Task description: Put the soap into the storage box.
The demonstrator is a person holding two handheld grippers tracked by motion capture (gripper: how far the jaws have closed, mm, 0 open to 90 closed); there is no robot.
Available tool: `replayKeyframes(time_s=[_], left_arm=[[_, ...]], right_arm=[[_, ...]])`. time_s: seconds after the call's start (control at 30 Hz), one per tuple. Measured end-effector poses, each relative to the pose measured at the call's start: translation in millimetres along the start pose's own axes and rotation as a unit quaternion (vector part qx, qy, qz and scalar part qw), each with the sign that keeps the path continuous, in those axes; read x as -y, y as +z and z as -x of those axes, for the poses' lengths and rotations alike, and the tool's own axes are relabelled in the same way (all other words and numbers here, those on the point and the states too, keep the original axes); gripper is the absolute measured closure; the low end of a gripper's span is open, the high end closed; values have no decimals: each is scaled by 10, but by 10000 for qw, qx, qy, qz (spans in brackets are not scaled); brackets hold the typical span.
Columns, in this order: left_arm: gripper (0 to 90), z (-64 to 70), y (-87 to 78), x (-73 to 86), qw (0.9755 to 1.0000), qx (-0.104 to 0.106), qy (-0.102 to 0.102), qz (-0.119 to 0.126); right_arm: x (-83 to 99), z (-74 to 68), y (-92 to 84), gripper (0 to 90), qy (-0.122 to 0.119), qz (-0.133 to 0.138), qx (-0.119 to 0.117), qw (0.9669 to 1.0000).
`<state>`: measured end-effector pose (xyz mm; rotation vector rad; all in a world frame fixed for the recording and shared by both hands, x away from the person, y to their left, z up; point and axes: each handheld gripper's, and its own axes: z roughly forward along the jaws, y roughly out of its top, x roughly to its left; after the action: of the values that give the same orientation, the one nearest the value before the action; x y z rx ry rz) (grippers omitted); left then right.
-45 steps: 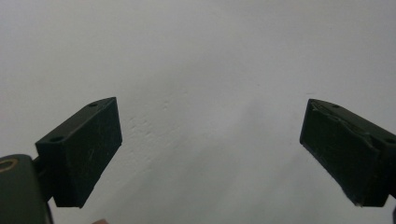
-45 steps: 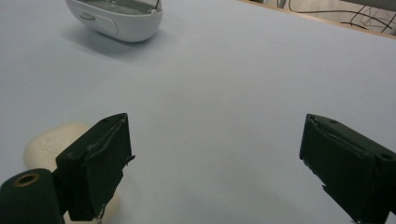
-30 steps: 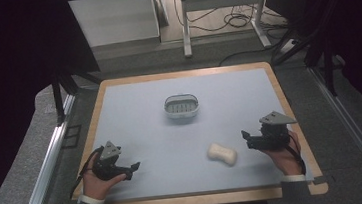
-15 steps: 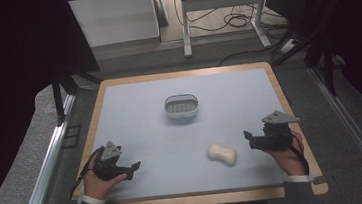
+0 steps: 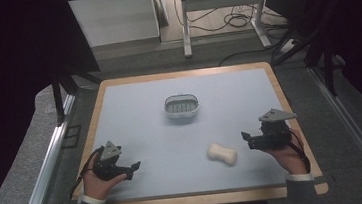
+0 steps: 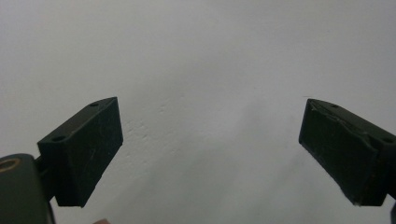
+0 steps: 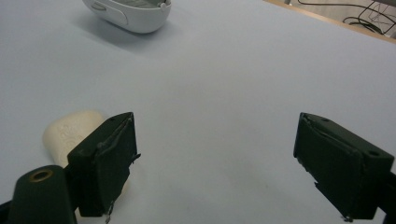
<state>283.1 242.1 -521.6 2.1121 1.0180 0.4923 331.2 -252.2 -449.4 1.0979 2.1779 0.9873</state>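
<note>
A cream bar of soap (image 5: pixel 222 153) lies on the pale blue table top (image 5: pixel 135 116) at the front right. A white soap dish (image 5: pixel 181 106) with a ribbed insert stands near the middle, farther back. My right gripper (image 5: pixel 248 141) is held low just right of the soap, open and holding nothing. In the right gripper view the soap (image 7: pixel 70 130) lies beside and partly behind the left jaw, outside the open gripper (image 7: pixel 215 158), with the dish (image 7: pixel 130 14) at the top. My left gripper (image 5: pixel 133 170) rests at the front left, open (image 6: pixel 210 140) over bare table.
A wooden rim (image 5: pixel 278 92) frames the table top. Beyond the far edge are a white cabinet (image 5: pixel 113 18), desk legs (image 5: pixel 185 26) and cables (image 5: pixel 241 18) on the floor. A metal rail (image 5: pixel 49 165) runs along the left side.
The right hand has shifted only very slightly. The soap, the dish and the left gripper are where they were.
</note>
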Motion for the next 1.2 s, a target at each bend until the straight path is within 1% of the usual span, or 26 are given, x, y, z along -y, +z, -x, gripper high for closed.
replayKeyframes(time_s=[0.07,0.1,0.13,0.17,0.23,0.27,0.3,0.37,0.53,0.67,0.77,0.83,1.0,1.07,1.2], left_arm=[[67,2,-10,0,10000,7,14,3],[67,3,-12,0,10000,11,-5,28],[67,-2,-20,-2,10000,20,18,19],[67,-1,-21,-2,10000,20,-2,39],[67,-3,-24,-2,10000,28,-6,36],[67,-1,-24,-2,10000,36,-15,43],[67,2,-25,-5,10000,38,-2,38],[67,6,-25,-9,10000,42,18,27],[67,9,-31,-11,10000,22,17,12],[67,2,-45,-9,10000,13,-2,39],[66,1,-49,-7,10000,12,-7,46],[66,-2,-51,-7,10000,16,5,52],[66,-3,-51,-6,10000,22,-1,56],[67,4,-41,-5,10000,22,5,38],[66,20,-29,-9,10000,44,27,18]], right_arm=[[-32,-10,12,148,35,-25,-73,10000],[-47,-19,17,149,38,-56,-92,9999],[-58,-27,22,149,21,-78,-91,9999],[-72,-36,27,149,-34,-109,-88,9999],[-104,-53,31,149,-88,-143,-166,9997],[-141,-62,28,149,-153,-208,-199,9995],[-141,-62,28,149,-153,-208,-199,9995],[-192,-60,21,149,-250,-319,-223,9989],[-302,-75,4,149,-436,-498,-325,9973],[-380,-109,17,159,-598,-649,-368,9954],[-427,-146,41,169,-709,-815,-456,9931],[-454,-175,60,169,-778,-898,-461,9918],[-505,-221,125,169,-891,-1031,-502,9894],[-521,-245,149,184,-930,-1099,-507,9883],[-548,-291,196,186,-1065,-1264,-558,9847]])
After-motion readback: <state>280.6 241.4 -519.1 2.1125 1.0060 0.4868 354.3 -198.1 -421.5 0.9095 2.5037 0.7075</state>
